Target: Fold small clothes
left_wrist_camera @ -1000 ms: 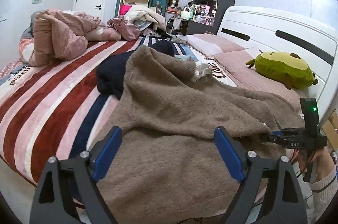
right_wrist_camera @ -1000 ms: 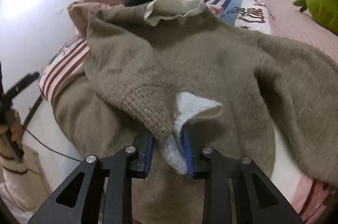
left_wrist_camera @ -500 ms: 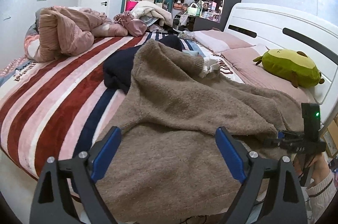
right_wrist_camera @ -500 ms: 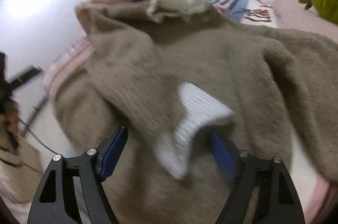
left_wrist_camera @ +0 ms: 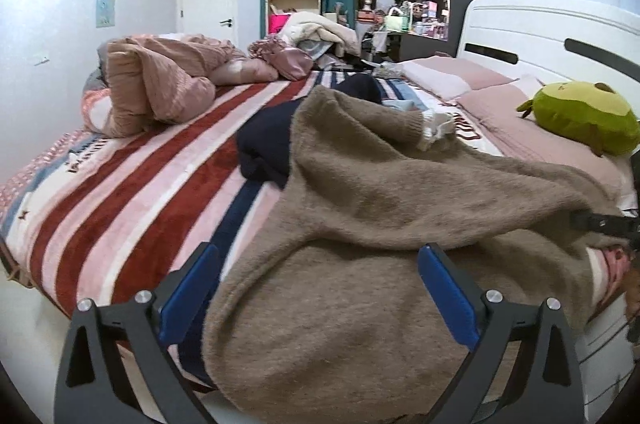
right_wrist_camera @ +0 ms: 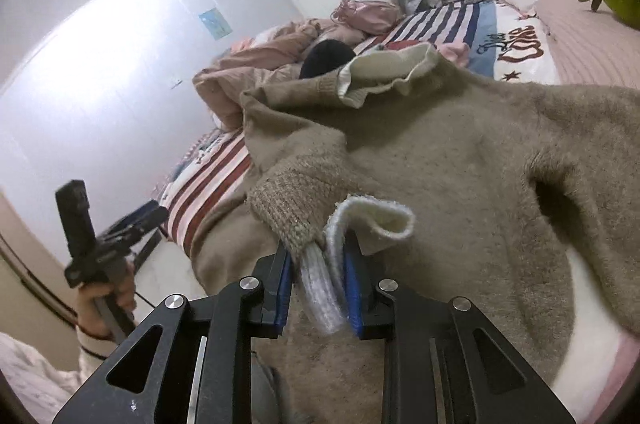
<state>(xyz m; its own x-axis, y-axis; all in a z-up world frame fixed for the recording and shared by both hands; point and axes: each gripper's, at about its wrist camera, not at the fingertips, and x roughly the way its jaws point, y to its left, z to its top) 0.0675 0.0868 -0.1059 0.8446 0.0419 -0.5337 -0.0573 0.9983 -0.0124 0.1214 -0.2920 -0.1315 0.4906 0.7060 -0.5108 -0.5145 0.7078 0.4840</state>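
Note:
A fuzzy brown sweater [left_wrist_camera: 380, 207] with white cuffs lies crumpled on the striped bed [left_wrist_camera: 132, 191] near its front edge. My left gripper [left_wrist_camera: 316, 284] is open and empty, its blue pads either side of the sweater's hem just above it. My right gripper [right_wrist_camera: 318, 274] is shut on the sweater's sleeve cuff [right_wrist_camera: 320, 288], where brown ribbing meets white knit, and holds it over the sweater body [right_wrist_camera: 460, 151]. The white collar [right_wrist_camera: 384, 71] stands up at the far side. The left gripper also shows at the left of the right wrist view [right_wrist_camera: 120, 228].
A dark navy garment [left_wrist_camera: 268, 143] lies beyond the sweater. A pink quilt [left_wrist_camera: 160, 87] is piled at the far left of the bed. Pillows [left_wrist_camera: 472, 83] and a green plush toy [left_wrist_camera: 584, 115] sit by the white headboard [left_wrist_camera: 540, 35]. Shelves and clutter stand behind.
My right gripper opened half a second ago and has shut again on the sleeve cuff. The left gripper has drawn back and lower towards the bed's front edge, still open.

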